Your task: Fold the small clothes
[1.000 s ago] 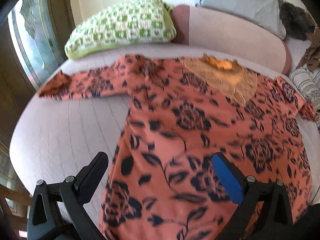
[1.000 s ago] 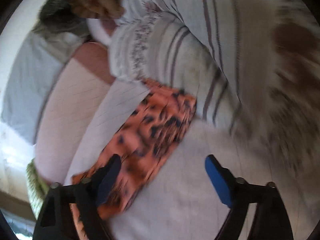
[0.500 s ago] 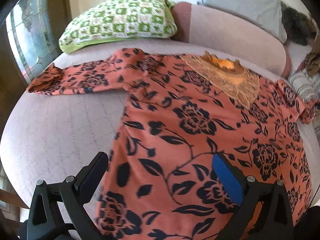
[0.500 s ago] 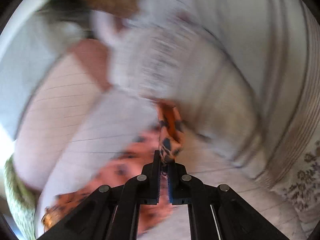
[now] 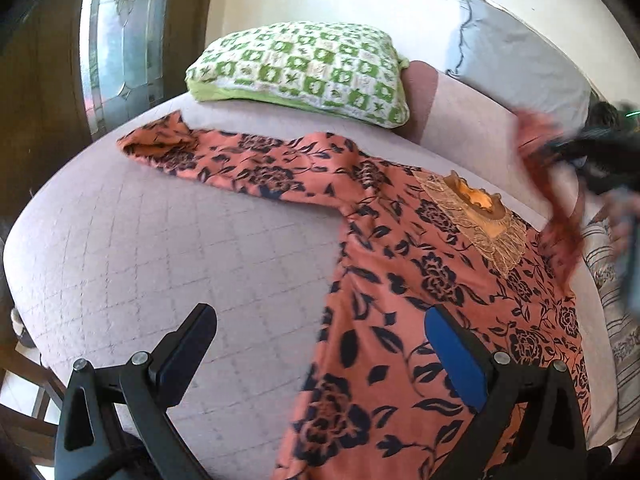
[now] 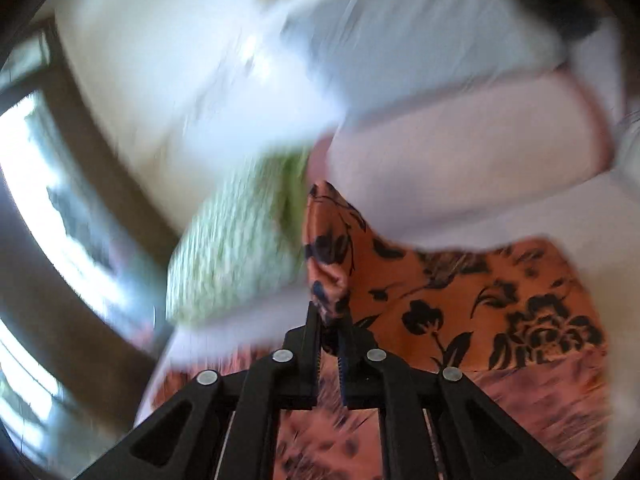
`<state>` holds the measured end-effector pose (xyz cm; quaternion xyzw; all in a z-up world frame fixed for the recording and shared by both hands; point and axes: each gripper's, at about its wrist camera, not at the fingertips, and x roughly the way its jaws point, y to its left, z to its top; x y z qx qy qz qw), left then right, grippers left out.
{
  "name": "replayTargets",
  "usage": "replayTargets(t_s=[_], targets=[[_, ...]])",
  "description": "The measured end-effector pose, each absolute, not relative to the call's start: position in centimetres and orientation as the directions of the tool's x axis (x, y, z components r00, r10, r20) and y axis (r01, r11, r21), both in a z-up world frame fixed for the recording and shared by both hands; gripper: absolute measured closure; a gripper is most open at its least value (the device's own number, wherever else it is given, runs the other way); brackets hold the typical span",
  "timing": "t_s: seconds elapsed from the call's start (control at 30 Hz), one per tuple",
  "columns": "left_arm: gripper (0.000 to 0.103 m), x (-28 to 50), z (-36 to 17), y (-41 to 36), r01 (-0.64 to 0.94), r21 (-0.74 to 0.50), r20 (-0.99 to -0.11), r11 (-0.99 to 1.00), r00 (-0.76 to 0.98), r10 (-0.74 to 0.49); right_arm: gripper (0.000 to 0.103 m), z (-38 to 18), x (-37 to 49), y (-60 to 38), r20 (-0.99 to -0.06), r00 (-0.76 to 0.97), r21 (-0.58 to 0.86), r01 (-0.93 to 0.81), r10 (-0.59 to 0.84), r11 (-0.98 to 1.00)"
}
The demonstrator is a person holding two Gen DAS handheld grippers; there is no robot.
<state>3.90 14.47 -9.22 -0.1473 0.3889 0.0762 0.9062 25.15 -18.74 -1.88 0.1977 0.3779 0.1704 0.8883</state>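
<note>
— Fingers first, on your left gripper [image 5: 320,344]: how do they stand?

— Spread wide with nothing between them. Your left wrist view has the black finger [image 5: 188,340] over the pale quilted bed cover [image 5: 168,256] and the blue-padded finger [image 5: 452,360] over the lower body of the orange floral top [image 5: 432,312].

— Where does the top lie in that view?

— Flat on the cover, neck with its gold trim toward the far side. One sleeve [image 5: 240,160] stretches left, its cuff rumpled near the green checked pillow [image 5: 304,72]. At the right edge the other sleeve is lifted off the bed, blurred, hanging from your right gripper [image 5: 576,152].

— And your right wrist view?

— Your right gripper [image 6: 329,336] has its fingers pinched nearly together on a fold of the orange sleeve [image 6: 332,248], which stands up above the tips. More orange cloth trails to the right. Behind, blurred, are the green pillow [image 6: 236,240] and a pinkish bolster [image 6: 460,152].
</note>
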Motion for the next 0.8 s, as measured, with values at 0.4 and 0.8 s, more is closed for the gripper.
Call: replayTargets(t_s=[0.4,0.8], targets=[[0.000,5.3,-10.5,14.0,-0.137,-0.375,-0.741,0.917,0.639,-0.207,0.012,-10.2,19.9,-26.0,-0.704,0.581,0.494,-0.011,0.408,0.869],[0.000,13.4,-9.9,9.3,-0.034,-0.267,-0.778,0.963,0.597,-0.195,0.011,-14.0,22.0,-40.8,-0.569,0.628,0.769,0.177,0.531,0.614]])
